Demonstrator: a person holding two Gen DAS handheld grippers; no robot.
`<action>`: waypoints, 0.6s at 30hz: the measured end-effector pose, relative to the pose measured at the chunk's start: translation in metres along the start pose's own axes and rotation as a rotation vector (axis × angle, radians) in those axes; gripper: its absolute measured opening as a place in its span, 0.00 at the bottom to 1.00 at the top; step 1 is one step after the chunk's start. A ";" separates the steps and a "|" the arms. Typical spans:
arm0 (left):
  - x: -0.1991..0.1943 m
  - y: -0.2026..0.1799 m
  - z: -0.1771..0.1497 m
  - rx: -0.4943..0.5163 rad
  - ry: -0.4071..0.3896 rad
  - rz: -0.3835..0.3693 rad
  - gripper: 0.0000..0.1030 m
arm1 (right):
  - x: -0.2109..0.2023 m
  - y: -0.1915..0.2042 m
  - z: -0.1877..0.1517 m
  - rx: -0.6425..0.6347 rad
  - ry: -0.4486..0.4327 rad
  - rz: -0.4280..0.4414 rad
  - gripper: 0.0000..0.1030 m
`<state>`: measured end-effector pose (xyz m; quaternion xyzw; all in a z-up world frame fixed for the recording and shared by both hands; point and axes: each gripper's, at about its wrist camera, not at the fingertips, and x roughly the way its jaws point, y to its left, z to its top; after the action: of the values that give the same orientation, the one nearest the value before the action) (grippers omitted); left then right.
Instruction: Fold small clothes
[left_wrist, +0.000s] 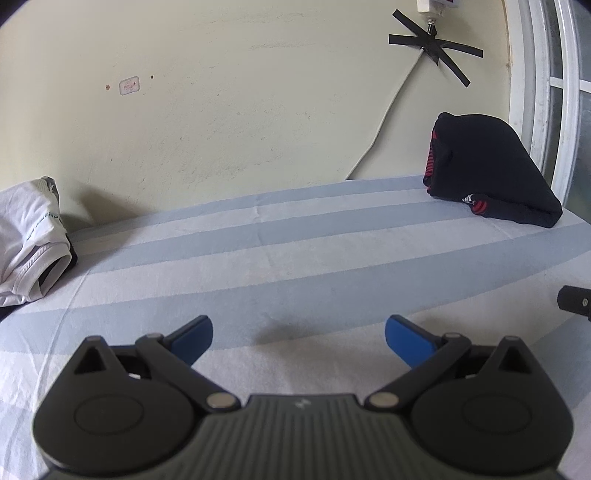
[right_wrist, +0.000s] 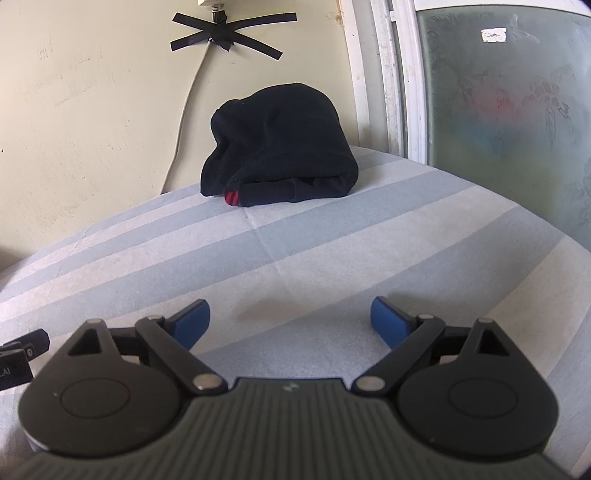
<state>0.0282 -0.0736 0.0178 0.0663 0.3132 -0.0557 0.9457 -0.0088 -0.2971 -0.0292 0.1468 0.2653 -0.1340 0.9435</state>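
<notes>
The left gripper (left_wrist: 298, 332) is hovering with its jaws spread wide, blue fingertips (left_wrist: 195, 338) gripping nothing. The right gripper (right_wrist: 291, 319) is hovering alongside in the same pose, jaws parted and empty, its blue fingertips (right_wrist: 388, 321) pointing forward.

Soft daylight, faint shadows on the sheet (left_wrist: 295, 258), fisheye-bent edges, dark corners.
</notes>
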 end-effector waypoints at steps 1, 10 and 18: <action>0.000 0.000 0.000 -0.002 0.003 0.001 1.00 | 0.000 0.000 0.000 0.003 0.000 0.005 0.94; 0.002 -0.002 0.000 0.019 0.018 0.001 1.00 | 0.000 -0.005 0.000 0.032 -0.004 0.043 0.99; 0.002 -0.003 0.000 0.036 0.022 0.005 1.00 | -0.001 -0.004 0.000 0.036 -0.005 0.044 0.99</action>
<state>0.0290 -0.0770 0.0165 0.0846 0.3223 -0.0584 0.9411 -0.0110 -0.3005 -0.0295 0.1689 0.2571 -0.1185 0.9441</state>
